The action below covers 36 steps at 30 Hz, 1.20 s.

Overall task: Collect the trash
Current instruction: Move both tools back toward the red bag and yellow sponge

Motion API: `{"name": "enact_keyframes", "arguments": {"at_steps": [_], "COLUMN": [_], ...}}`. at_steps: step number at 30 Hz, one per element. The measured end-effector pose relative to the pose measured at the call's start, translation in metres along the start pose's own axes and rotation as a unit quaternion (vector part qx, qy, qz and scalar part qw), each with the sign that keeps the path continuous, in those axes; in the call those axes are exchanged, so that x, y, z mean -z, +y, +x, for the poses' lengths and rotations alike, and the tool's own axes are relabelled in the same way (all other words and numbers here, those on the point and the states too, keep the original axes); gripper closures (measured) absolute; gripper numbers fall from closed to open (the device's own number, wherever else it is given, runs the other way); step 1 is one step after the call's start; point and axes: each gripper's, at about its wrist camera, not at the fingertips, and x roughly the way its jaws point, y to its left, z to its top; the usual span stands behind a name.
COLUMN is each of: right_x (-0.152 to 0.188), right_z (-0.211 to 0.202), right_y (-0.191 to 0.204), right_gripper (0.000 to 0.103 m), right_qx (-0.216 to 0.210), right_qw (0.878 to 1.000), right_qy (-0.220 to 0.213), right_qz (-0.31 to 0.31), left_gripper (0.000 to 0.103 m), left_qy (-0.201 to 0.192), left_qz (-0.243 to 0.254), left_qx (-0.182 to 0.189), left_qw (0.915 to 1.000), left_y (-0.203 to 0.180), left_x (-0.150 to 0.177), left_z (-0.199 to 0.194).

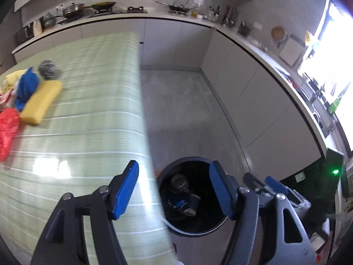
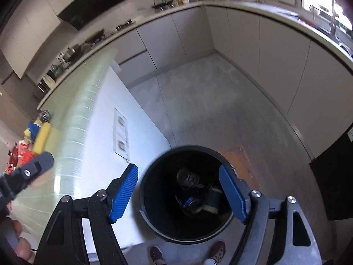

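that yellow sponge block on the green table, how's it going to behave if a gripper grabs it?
The yellow rectangular sponge block looks soft, so it would likely squash between the pads rather than slip. It is probably light for its size. Lying flat on the green striped table, it seems unlikely to roll or tip.

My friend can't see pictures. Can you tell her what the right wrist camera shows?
The open right gripper hangs empty over a black trash bin on the floor, with dark containers inside. A green table stands to the left, with more clutter at its far end.
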Motion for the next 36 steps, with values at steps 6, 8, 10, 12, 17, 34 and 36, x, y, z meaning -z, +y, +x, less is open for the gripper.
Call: {"name": "enact_keyframes", "arguments": {"at_steps": [6, 8, 10, 12, 17, 34, 36], "right_x": [0.001, 0.007, 0.014, 0.02, 0.044, 0.042, 0.037], "right_z": [-0.028, -0.03, -0.03, -0.028, -0.021, 0.018, 0.027], "right_y": [0.072, 0.103, 0.134, 0.16, 0.235, 0.329, 0.329], "right_gripper": [0.025, 0.025, 0.025, 0.025, 0.025, 0.025, 0.025], "right_qx": [-0.025, -0.031, -0.038, -0.044, -0.052, -0.049, -0.053], "right_qw": [0.999, 0.999, 0.998, 0.998, 0.997, 0.995, 0.995], "right_qy": [-0.028, -0.03, -0.03, -0.029, -0.029, -0.013, -0.008], "right_qz": [-0.015, -0.025, -0.034, -0.04, -0.052, -0.084, -0.082], "left_gripper": [0.035, 0.035, 0.033, 0.03, 0.028, 0.023, 0.023], "left_qy": [-0.019, -0.025, -0.03, -0.036, -0.046, -0.008, -0.003], "left_qz": [-0.03, -0.041, -0.05, -0.062, -0.072, -0.044, -0.036], "left_qx": [-0.021, -0.032, -0.043, -0.054, -0.074, -0.061, -0.072], "left_qw": [0.9991, 0.9984, 0.9974, 0.9959, 0.9936, 0.9972, 0.9968], "left_y": [0.068, 0.098, 0.126, 0.161, 0.228, 0.285, 0.285], "left_x": [-0.013, -0.01, -0.009, -0.007, -0.006, -0.029, -0.035], "left_z": [-0.024, -0.036, -0.045, -0.057, -0.072, -0.028, -0.013]}}
